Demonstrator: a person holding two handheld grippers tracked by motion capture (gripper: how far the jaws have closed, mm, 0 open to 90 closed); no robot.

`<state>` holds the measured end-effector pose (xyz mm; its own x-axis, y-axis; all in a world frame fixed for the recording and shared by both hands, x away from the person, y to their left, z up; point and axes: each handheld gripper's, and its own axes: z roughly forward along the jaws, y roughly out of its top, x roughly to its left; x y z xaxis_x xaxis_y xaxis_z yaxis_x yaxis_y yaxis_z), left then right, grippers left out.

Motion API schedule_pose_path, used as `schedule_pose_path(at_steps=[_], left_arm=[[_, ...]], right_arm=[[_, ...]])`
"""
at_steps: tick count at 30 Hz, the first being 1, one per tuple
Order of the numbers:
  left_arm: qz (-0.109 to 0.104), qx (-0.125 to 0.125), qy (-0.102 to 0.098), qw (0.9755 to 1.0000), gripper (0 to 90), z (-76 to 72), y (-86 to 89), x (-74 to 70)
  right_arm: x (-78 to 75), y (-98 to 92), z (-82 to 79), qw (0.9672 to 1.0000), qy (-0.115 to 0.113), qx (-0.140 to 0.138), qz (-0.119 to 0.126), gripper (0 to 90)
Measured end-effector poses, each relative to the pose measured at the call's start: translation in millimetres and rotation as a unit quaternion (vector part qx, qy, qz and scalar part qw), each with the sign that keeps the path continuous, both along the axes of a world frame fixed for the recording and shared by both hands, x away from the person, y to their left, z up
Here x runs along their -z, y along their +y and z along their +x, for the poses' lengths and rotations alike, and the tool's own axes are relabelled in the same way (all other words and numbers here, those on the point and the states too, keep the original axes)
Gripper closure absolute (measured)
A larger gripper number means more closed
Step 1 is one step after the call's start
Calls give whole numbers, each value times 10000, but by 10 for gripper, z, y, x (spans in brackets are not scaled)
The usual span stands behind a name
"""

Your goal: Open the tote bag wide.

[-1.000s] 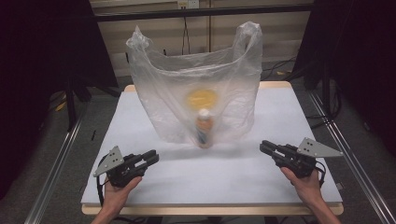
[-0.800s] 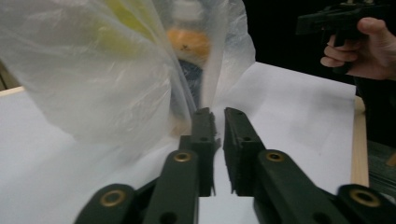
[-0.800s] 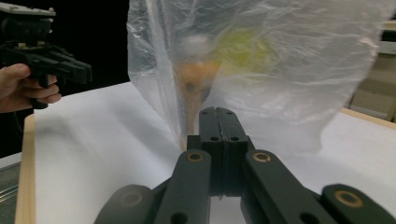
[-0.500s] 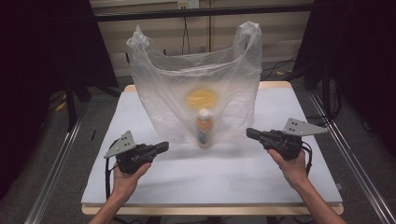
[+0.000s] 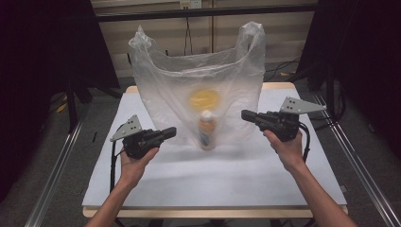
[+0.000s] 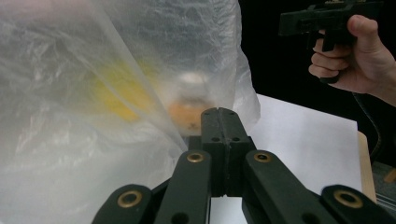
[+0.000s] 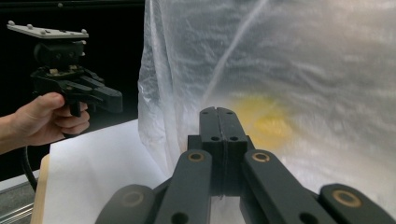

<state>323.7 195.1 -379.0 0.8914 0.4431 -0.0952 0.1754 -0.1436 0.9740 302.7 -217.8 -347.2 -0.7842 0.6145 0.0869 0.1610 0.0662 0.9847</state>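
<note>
I'm holding both tools off the plastic bag (image 5: 196, 94), which is standing upright mid-table (image 5: 265, 179), handles poking up at its two top corners. Inside, thru the film, I'm seeing a bottle (image 5: 206, 128) w/ an orange label and pale cap, plus a blurry yellow thing (image 5: 204, 99) above/behind it; can't tell what that is.

The left hand-held gripper (image 5: 171, 132) is hovering just beside the bag's left lower flank, jaws fully closed, nothing between them. In the left gripper view the tip (image 6: 219, 113) is lining up w/ the bottle, film apart from it. The right hand-held gripper (image 5: 245, 114) is sitting near the bag's right side, also closed & empty; in its own view (image 7: 217, 112) it's pointing at the bag wall.

My read: I'm approaching for a grab on the bag, prob. the handles or mouth. To do it well I'm thinking: open both jaws before contact, since closed tips would only push the film. Aim at bunched plastic, not a flat wall. Come in from both sides evenly so the bag isn't tipping, & keep the bottle upright.
</note>
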Motion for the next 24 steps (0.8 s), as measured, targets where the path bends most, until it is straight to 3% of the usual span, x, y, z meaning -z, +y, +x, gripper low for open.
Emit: schedule_pose_path(at_steps=[4, 5, 6, 11, 13, 20, 24], left_arm=[[31, 55, -47, 10000, 900, 42, -38, -25], [-88, 74, -27, 9999, 900, 66, -66, -64], [-70, 88, -54, 9999, 900, 76, -73, -86], [-135, 121, -103, 9998, 900, 115, -128, -246], [-191, 155, -188, 9995, 900, 155, -177, -381], [-183, 221, -409, 9987, 900, 266, -315, -621], [-295, 251, -430, 9983, 900, 346, -381, -752]], right_arm=[[-83, 24, 77, 10000, -11, -28, 31, 900], [-103, 26, 99, 10000, -18, -27, 49, 900], [-132, 34, 125, 10000, -14, -40, 51, 900], [-279, 83, 195, 9999, -88, -32, 52, 900], [-344, 101, 229, 9999, -121, -57, 72, 900], [-558, 200, 362, 9997, -222, -111, 29, 900], [-691, 239, 452, 9996, -274, -91, 53, 900]])
